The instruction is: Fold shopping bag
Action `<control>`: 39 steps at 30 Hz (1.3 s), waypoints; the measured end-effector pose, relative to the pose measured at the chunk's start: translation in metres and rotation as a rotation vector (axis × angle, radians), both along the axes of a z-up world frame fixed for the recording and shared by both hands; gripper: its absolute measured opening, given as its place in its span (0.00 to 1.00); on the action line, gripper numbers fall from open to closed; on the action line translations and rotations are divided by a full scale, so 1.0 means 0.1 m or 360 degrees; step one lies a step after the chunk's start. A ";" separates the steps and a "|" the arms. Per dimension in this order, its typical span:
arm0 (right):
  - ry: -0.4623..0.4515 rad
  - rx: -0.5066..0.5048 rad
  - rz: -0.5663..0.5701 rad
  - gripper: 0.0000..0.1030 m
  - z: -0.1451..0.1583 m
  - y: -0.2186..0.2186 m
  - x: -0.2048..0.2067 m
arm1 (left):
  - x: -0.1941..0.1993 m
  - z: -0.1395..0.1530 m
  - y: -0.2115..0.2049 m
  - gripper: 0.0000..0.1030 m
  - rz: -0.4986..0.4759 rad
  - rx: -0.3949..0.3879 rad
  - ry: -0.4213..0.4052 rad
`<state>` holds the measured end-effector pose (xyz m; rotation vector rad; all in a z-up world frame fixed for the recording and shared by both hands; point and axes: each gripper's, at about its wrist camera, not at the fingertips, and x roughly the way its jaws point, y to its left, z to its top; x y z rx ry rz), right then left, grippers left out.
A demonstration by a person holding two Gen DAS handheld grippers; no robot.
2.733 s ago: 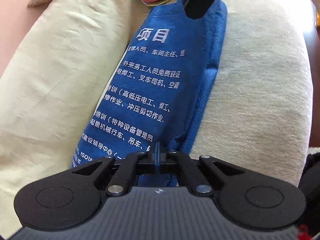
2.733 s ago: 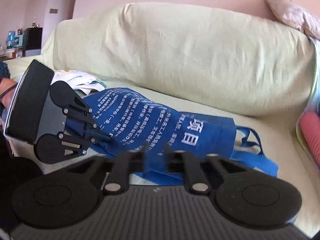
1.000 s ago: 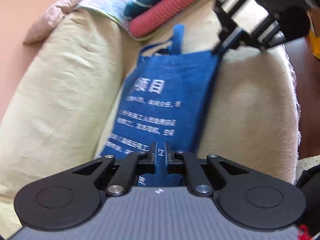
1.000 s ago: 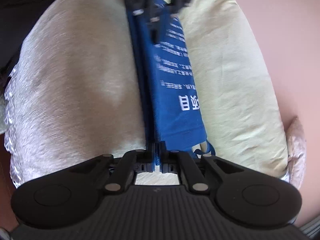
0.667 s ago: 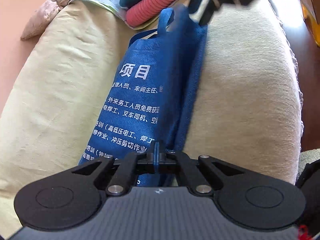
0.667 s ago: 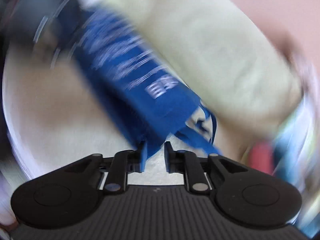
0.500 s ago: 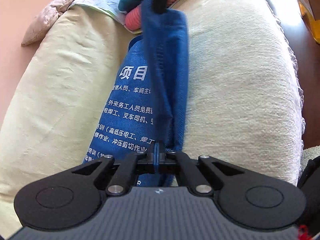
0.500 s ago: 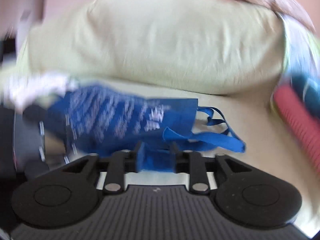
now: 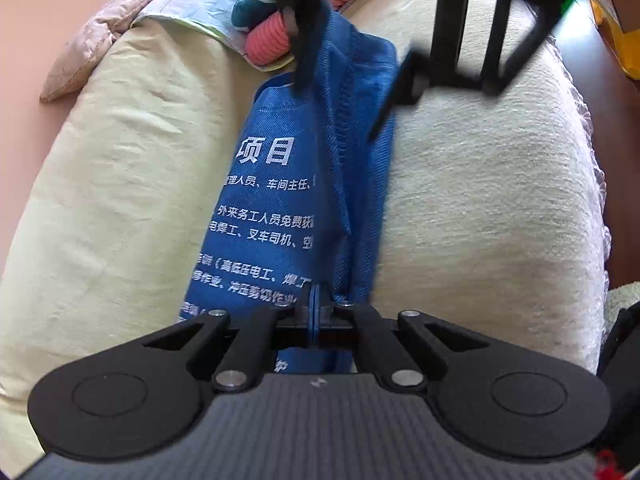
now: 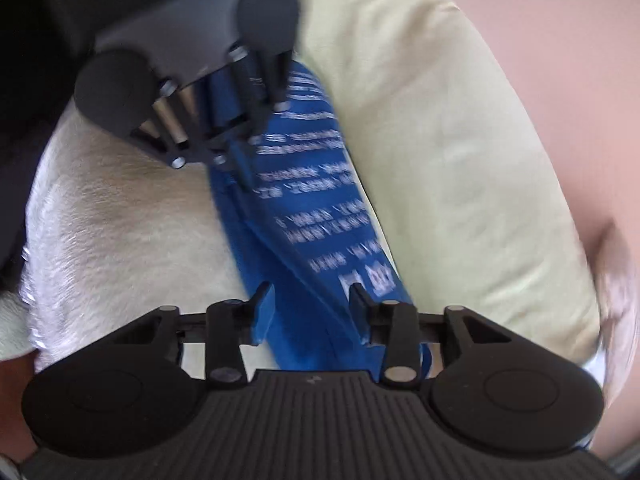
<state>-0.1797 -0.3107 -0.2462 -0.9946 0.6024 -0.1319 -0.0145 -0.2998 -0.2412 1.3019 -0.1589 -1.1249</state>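
Compared with one second ago, the right gripper [image 10: 308, 300] no longer pinches the far corner of the shopping bag [image 9: 272, 208]. Its jaws now stand apart with the far end of the bag between them, and they have just been closing. I cannot tell if a pad touches the cloth, because the picture is blurred.

Nearest in the left wrist view, the left gripper [image 9: 317, 300] has its jaws almost together on a thin fold at the near end of the bag. They have just been opening a little, but the cloth is still between them.

The blue bag with white print lies lengthwise on the sofa [image 9: 480, 220], along the line where the seat meets the back cushion [image 9: 120, 180]. One long side is folded over the printed face.

Beyond the far end of the bag, at the far end of the seat, lie a pink ribbed roll [image 9: 268, 40] and a teal cloth [image 9: 252, 4]. A pink pillow [image 9: 104, 40] sits on the far end of the back cushion
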 end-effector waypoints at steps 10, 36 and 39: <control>-0.0104 0.0135 -0.0030 0.07 0.05 0.01 -0.10 | 0.12 0.12 0.42 0.17 -0.0057 0.0144 -0.0133; -0.0029 0.0047 0.0059 0.03 -0.30 0.07 -0.23 | 0.06 -0.22 0.53 0.00 -0.0165 0.0258 -0.0377; -0.0012 0.0133 0.0016 0.03 -0.27 0.02 -0.17 | 0.07 -0.27 0.50 0.00 -0.0196 0.0315 -0.0424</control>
